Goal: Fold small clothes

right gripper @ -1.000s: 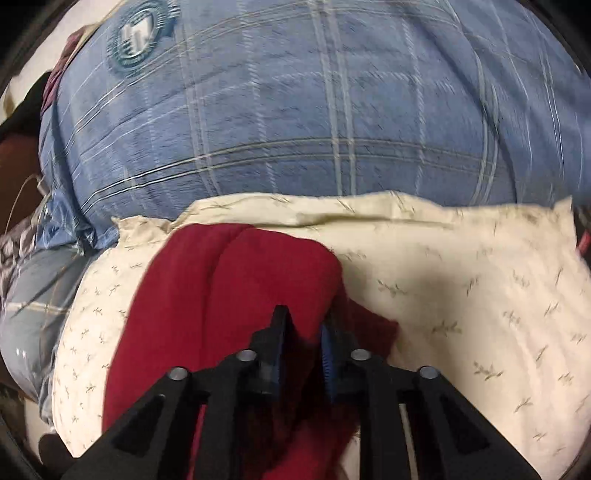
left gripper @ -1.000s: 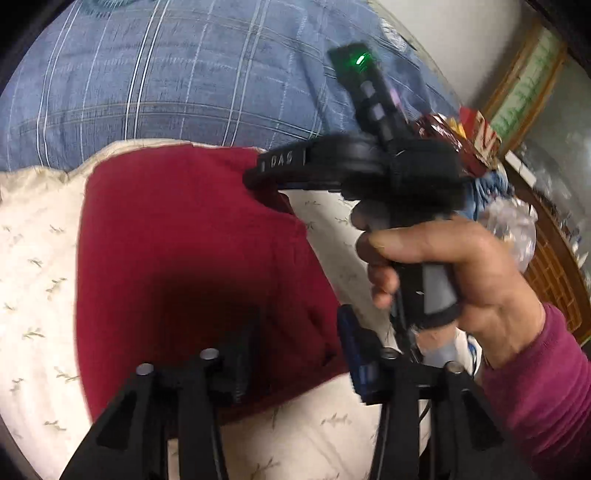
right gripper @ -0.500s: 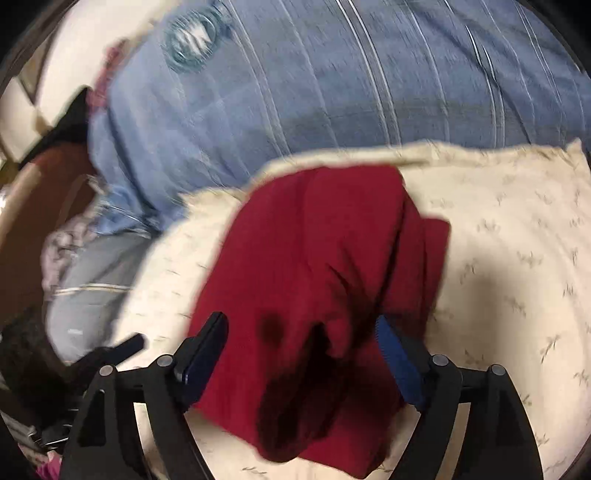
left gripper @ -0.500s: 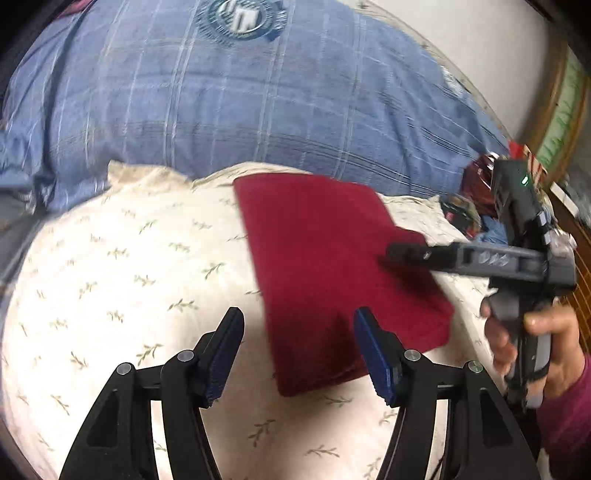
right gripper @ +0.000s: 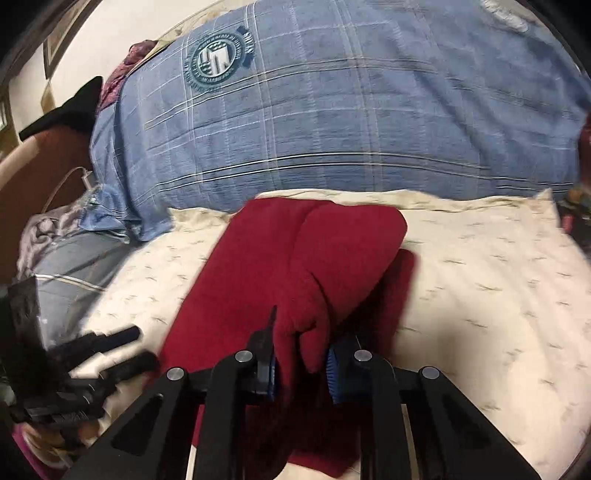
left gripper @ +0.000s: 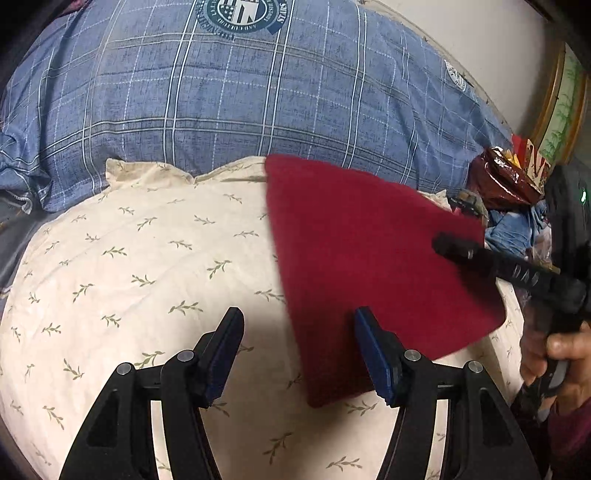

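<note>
Red garment (right gripper: 295, 266) lies on cream leaf-print pillow (left gripper: 129, 258), plaid blue quilt (left gripper: 221, 110) behind. Right gripper (right gripper: 300, 363) jaws closing on raised near fold, cloth bunched between pads. Left gripper (left gripper: 299, 354) jaws apart, empty, beside garment's left edge. Advice: secure full fold thickness before lifting; carry across evenly; left pins opposite edge.

Matt, seemingly fleecy red cloth (left gripper: 362, 251) on smooth cotton-like pillow (left gripper: 129, 258).

Cream pillow (left gripper: 147, 258) with leaf sprigs, lying against a blue plaid quilt (left gripper: 258, 103) bearing a round crest (left gripper: 242, 13); red snack bag (left gripper: 509, 177) beside it.
</note>
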`<state>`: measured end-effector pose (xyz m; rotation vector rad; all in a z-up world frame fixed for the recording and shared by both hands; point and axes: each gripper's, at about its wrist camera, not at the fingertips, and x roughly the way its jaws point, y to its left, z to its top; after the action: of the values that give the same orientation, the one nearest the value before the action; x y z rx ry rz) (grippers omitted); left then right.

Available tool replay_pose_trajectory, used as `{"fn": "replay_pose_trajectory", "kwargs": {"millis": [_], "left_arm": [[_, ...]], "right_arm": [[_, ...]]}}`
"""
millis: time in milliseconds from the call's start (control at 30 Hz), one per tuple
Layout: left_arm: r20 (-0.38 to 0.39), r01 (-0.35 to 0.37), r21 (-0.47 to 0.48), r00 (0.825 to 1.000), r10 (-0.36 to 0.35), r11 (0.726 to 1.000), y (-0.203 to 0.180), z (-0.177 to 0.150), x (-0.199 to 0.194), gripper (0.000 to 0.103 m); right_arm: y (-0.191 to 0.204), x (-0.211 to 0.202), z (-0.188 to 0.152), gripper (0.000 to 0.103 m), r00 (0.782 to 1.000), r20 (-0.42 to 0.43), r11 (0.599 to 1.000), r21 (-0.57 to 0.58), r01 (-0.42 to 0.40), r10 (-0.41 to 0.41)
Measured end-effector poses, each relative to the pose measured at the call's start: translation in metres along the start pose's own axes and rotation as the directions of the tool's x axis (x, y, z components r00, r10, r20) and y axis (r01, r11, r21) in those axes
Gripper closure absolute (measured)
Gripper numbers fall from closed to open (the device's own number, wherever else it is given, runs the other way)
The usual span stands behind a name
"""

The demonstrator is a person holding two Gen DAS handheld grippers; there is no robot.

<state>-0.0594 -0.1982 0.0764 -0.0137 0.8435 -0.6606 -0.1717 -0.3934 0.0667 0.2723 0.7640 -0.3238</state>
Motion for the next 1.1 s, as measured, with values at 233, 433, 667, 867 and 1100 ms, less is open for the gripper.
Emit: {"fn": "replay_pose_trajectory", "kwargs": {"millis": [233, 433, 667, 867, 1100], "left_arm": [[0.007, -0.002, 0.011, 1.0, 0.002, 1.0, -0.004, 0.0, 0.004, 0.042], [0.01, -0.048, 0.005, 0.999, 0.048, 0.999, -0.012, 0.014, 0.004, 0.037], [-0.019, -0.101, 0.019, 0.995, 0.101, 0.995, -0.026, 0.024, 0.035, 0.036], [-0.034, -0.103, 0.038, 0.994, 0.105, 0.994, -0.029, 0.026, 0.057, 0.027], [-0.043, -0.1, 0.021, 0.994, 0.1, 0.995, -0.026, 0.029, 0.067, 0.024]], "right_arm": [[-0.026, -0.005, -0.005, 0.051, 0.999, -0.018, 0.987, 0.152, -0.046, 0.049], [-0.007, -0.03, 0.012, 0.047, 0.997, 0.082, 0.996, 0.086, -0.018, 0.011], [-0.001, 0.038, 0.023, 0.052, 0.999, -0.016, 0.998, 0.025, 0.051, -0.051], [-0.024, 0.069, 0.025, 0.05, 0.999, -0.004, 0.999, 0.034, 0.037, -0.037], [-0.016, 0.067, 0.025, 0.046, 0.997, 0.014, 0.997, -0.012, 0.074, -0.074]]}}
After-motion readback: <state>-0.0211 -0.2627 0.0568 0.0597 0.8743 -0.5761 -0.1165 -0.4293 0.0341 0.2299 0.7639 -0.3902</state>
